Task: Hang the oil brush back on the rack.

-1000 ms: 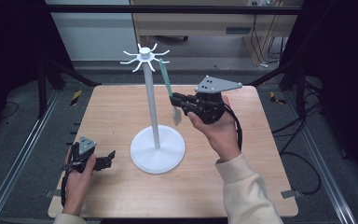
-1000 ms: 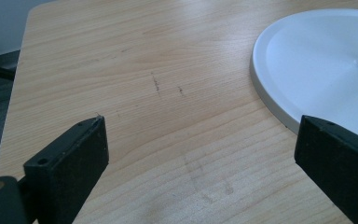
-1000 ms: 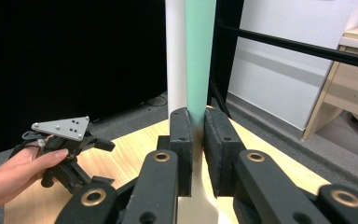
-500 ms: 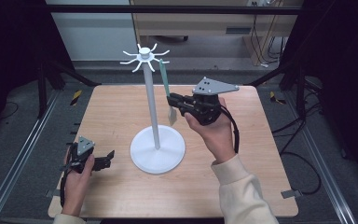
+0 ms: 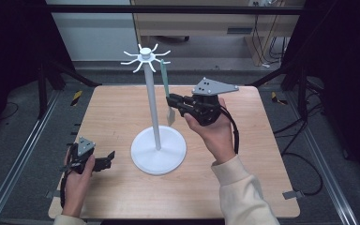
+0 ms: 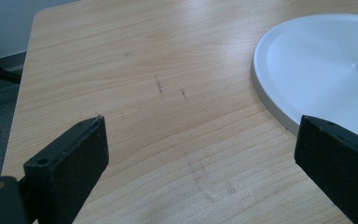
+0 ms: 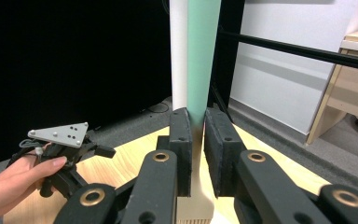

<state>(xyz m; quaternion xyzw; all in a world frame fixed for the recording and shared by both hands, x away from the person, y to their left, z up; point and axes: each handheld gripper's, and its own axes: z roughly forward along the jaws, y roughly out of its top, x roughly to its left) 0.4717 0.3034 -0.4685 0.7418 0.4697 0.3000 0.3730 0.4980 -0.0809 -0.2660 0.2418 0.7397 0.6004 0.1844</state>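
My right gripper point(image 5: 174, 104), just right of centre in the high view, is clamped on a green-handled brush point(image 5: 164, 78). In the right gripper view my two black pads point(image 7: 182, 154) press the handle from both sides, the pale bristles point(image 7: 195, 212) hang below them at the bottom of the frame, and the green shaft runs straight up out of the top.

The brush stands nearly upright just beside the white pole of the hanging stand point(image 5: 153, 110), its top end up among the curved hooks point(image 5: 145, 57) in the upper middle of the high view. I cannot tell whether that end sits on a hook or only hangs beside one.

What worries me is that closeness. If I let go before the end is truly caught, I expect the brush to drop onto the round base point(image 5: 158, 151) or the table point(image 5: 262, 154). If I push sideways, the handle could knock the thin pole and rock the stand. My grip is low on the handle, so the long shaft above could also swing if the pads slip.

My right hand point(image 5: 214, 133) reaches up from the lower right, wrist bent, with the gripper level and pointing left toward the pole.

My left gripper point(image 5: 104, 161) rests low at the lower left near the base's rim, jaws apart with bare wood between them.
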